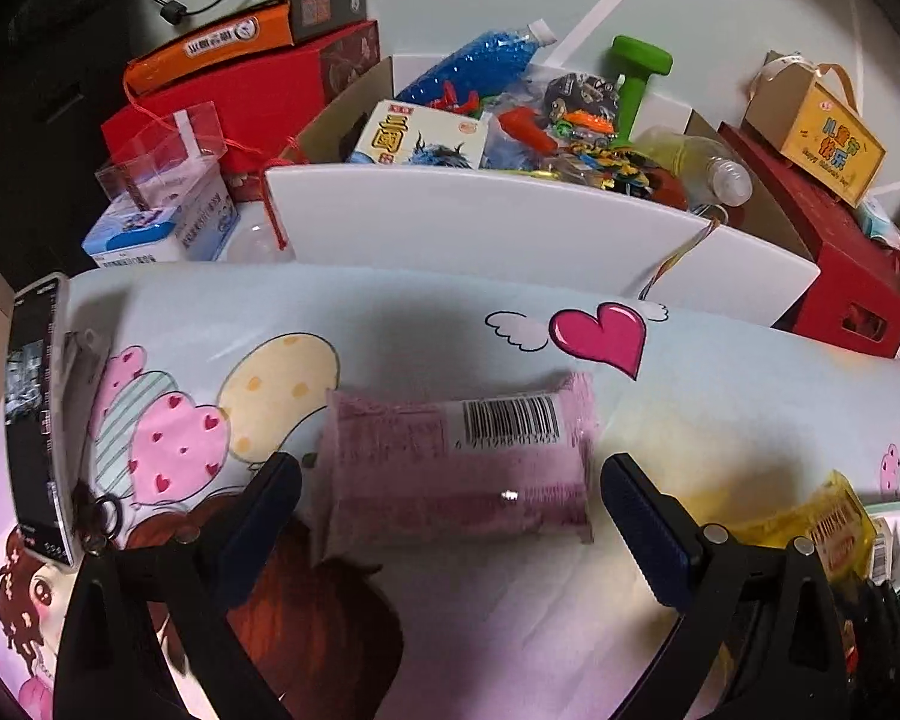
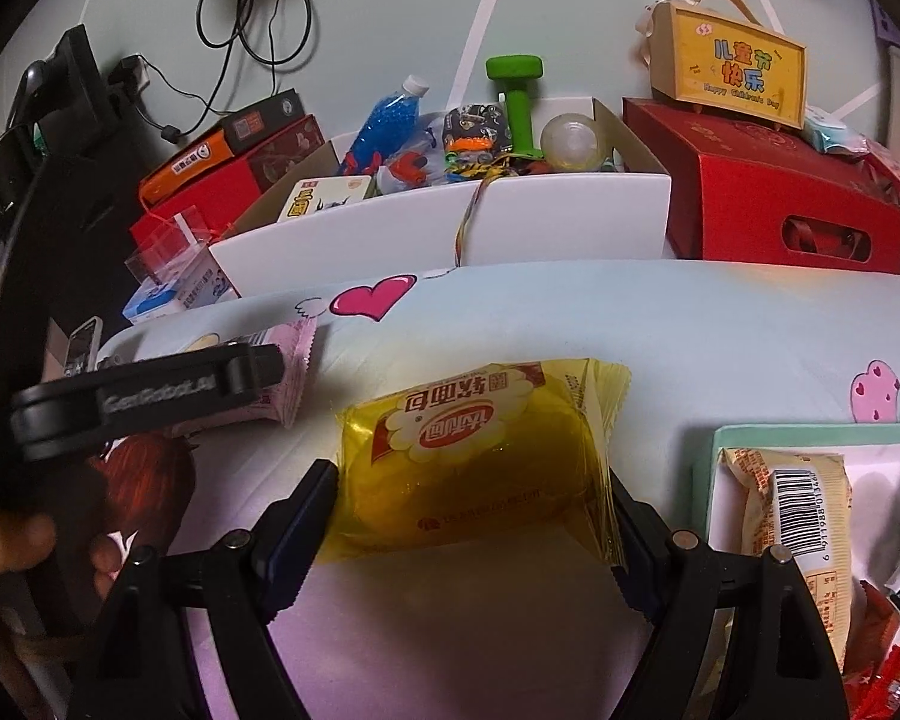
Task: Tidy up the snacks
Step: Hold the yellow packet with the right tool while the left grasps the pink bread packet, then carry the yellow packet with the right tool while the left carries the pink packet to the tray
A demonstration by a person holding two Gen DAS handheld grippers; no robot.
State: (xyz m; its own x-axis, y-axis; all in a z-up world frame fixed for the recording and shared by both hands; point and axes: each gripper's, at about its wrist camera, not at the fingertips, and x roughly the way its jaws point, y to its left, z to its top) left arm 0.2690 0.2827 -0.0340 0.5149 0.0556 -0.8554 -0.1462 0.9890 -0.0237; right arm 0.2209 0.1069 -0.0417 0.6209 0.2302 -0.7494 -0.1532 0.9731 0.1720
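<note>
A pink snack packet (image 1: 456, 462) with a barcode lies flat on the cartoon-print tabletop (image 1: 720, 396). My left gripper (image 1: 450, 471) stands open astride it, one finger close by each end. A yellow snack packet (image 2: 480, 462) sits between the fingers of my right gripper (image 2: 474, 498), which is shut on it at both side edges. The left wrist view catches that yellow packet (image 1: 810, 516) at the far right. In the right wrist view, the left gripper's black body (image 2: 150, 390) covers part of the pink packet (image 2: 294, 372).
A mint-green tray (image 2: 714, 450) at the right holds several packets, one cream with a barcode (image 2: 792, 510). Behind the table stand a white box of toys (image 1: 510, 228) and red boxes (image 2: 780, 198). A phone (image 1: 36, 408) lies at the left edge. A hand (image 2: 6, 540) shows at lower left.
</note>
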